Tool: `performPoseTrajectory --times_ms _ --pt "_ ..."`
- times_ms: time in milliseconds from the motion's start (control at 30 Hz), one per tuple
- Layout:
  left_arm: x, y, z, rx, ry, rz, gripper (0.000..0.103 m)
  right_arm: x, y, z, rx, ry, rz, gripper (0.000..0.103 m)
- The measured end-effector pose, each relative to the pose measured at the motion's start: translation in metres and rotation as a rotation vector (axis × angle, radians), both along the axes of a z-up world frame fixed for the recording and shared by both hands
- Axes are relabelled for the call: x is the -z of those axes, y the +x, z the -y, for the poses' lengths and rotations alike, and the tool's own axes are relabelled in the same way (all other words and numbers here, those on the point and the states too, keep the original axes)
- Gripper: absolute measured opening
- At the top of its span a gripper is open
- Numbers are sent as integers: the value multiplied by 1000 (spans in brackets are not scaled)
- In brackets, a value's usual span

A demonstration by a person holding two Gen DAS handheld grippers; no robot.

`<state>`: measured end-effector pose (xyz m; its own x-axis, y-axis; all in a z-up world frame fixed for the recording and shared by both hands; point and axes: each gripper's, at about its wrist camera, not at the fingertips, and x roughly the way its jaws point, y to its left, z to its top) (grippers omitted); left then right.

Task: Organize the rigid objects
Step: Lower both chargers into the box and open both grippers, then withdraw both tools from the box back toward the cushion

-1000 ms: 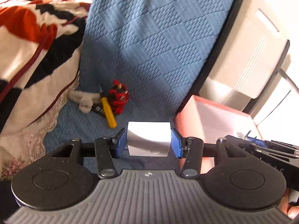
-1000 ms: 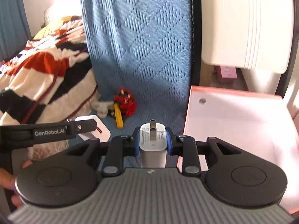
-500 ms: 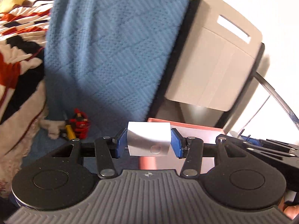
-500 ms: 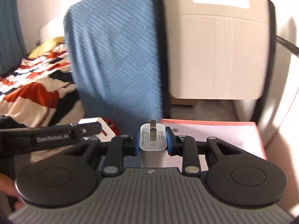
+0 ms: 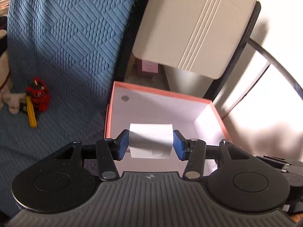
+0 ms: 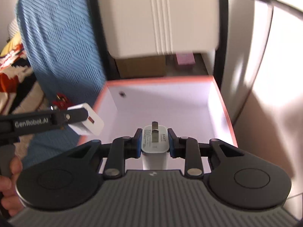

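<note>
We work over a bed under a blue quilt (image 5: 62,43), a pale chair back (image 5: 193,24) behind it and an open pink-rimmed box (image 5: 162,92) at the bed's edge.

Nearest us, the left gripper (image 5: 151,144) pinches a white block charger (image 5: 151,141) across its flat sides, hanging it over the box's near left rim. The right gripper (image 6: 154,141) is clamped on a slim white plug (image 6: 155,141), prong pointing forward, above the box's white floor.

Both pieces look like hard plastic shells — light, stiff, smooth enough to slide if the squeeze is slack. We judge the broad flat faces the right place to grip, as now; the metal prong is a poor hold. A short drop into the box should not hurt them, though lowering first seems wiser.

The box seems bare inside, save a round hole in its back wall.

Farther left on the quilt lie a red toy (image 5: 38,94) and a yellow tool (image 5: 31,111) touching it — likely the next to go in.
</note>
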<state>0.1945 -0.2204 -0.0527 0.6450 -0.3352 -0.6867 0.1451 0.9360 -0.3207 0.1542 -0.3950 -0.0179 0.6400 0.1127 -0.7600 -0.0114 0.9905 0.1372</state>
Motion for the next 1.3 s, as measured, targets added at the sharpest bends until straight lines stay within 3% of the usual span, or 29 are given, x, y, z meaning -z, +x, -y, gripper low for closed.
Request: performPoseTrajectory --times_ms 300,567,867,1300 --pt "38 0 24 52 69 -66 56 63 -5 20 33 14 -150 30" --pt "48 3 24 59 66 -103 56 81 -6 24 53 43 -206 31" --pt "29 -7 11 69 42 -69 63 62 -12 20 59 68 -174 32" --pt "-54 -39 -40 41 -16 128 64 -15 -17 -12 47 30 15 32"
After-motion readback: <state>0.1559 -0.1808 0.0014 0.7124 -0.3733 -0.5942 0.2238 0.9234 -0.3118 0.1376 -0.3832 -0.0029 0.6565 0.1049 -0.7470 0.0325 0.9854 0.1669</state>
